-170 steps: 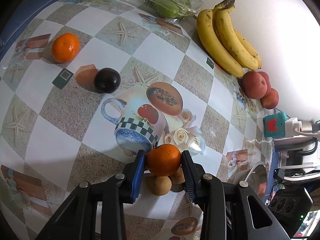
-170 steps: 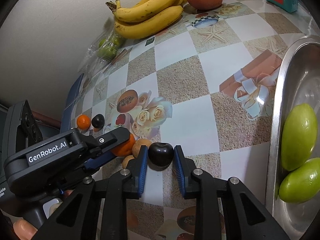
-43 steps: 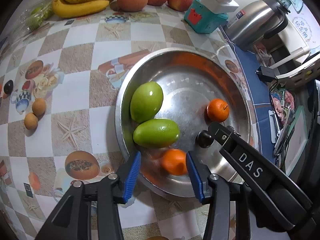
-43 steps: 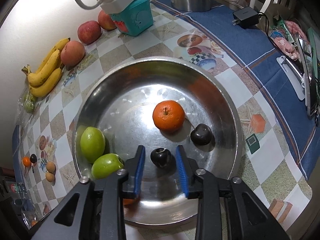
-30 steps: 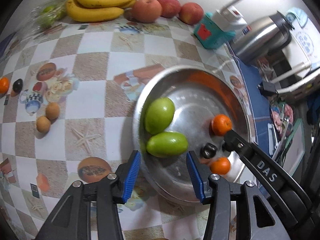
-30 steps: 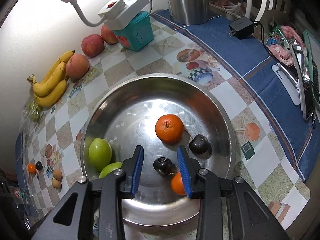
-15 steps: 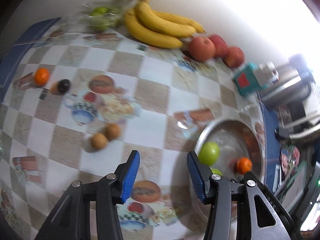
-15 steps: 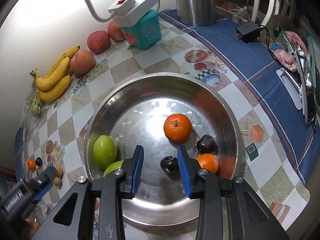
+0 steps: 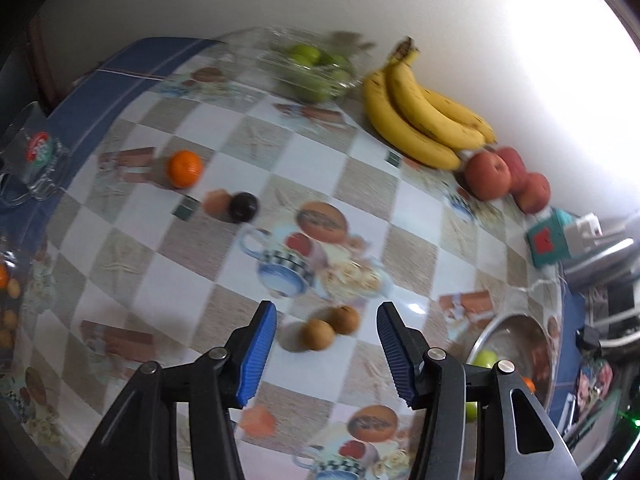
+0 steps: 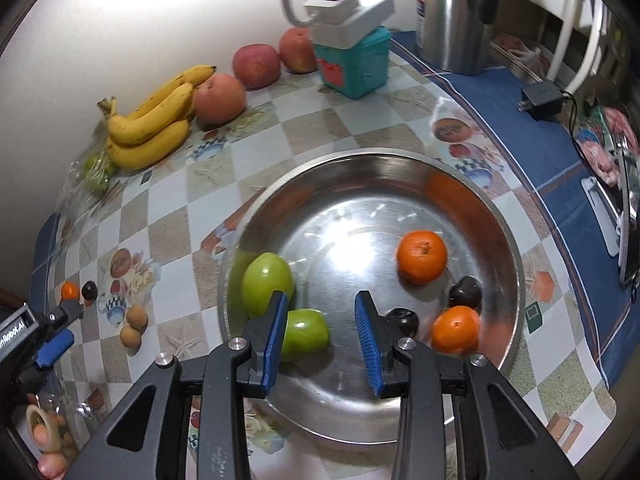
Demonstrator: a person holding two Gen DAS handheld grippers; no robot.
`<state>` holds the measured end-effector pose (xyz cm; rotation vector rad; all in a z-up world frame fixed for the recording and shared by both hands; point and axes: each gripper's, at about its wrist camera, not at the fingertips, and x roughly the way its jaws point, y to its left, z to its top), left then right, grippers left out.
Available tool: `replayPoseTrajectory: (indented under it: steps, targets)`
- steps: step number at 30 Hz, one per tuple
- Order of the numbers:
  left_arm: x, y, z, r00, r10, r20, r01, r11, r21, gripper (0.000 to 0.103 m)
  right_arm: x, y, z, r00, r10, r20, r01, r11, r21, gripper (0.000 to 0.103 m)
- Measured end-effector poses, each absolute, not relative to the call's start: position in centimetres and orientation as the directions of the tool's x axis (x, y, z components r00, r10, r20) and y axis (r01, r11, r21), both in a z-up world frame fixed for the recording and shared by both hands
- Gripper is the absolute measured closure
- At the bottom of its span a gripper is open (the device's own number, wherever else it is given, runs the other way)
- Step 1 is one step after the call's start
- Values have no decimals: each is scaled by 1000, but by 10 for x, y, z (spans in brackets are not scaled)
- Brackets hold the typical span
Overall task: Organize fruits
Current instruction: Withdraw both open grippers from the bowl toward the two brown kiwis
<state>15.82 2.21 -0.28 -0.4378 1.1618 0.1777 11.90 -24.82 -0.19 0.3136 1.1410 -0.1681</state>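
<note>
My left gripper (image 9: 326, 312) hangs over the checked tablecloth, its jaws opening with nothing between them. Two brown round fruits (image 9: 318, 334) lie on the cloth just below the gap. Farther left sit an orange (image 9: 184, 168) and a dark plum (image 9: 243, 207). My right gripper (image 10: 321, 298) hovers open and empty over the steel bowl (image 10: 516, 256). The bowl holds two green fruits (image 10: 267, 284), two oranges (image 10: 421, 256) and two dark plums (image 10: 464, 292). In the right wrist view the left gripper (image 10: 76, 322) shows at the left edge.
Along the wall lie bananas (image 9: 420, 120), peaches (image 9: 488, 176) and a clear pack of green fruit (image 9: 316, 68). A teal box (image 10: 356, 64) bearing a white power strip, a steel kettle (image 10: 456, 16) and a charger (image 10: 540, 96) stand behind the bowl. A glass jar (image 9: 32, 160) stands far left.
The left gripper let an orange go in the bowl and swung left to above the brown fruits. The right gripper drew back slightly from the plum it had straddled.
</note>
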Motion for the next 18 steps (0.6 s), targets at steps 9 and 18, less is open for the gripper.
replayPoseTrajectory:
  steps: [9, 18]
  targets:
    - [155, 41, -3, 399, -65, -914, -402, 884, -238, 46, 121, -240, -3, 406, 28, -913, 264, 953, 147, 67]
    - [158, 35, -6, 383, -66, -921, -389, 893, -226, 34, 122, -241, -9, 393, 30, -919, 266, 953, 145, 59]
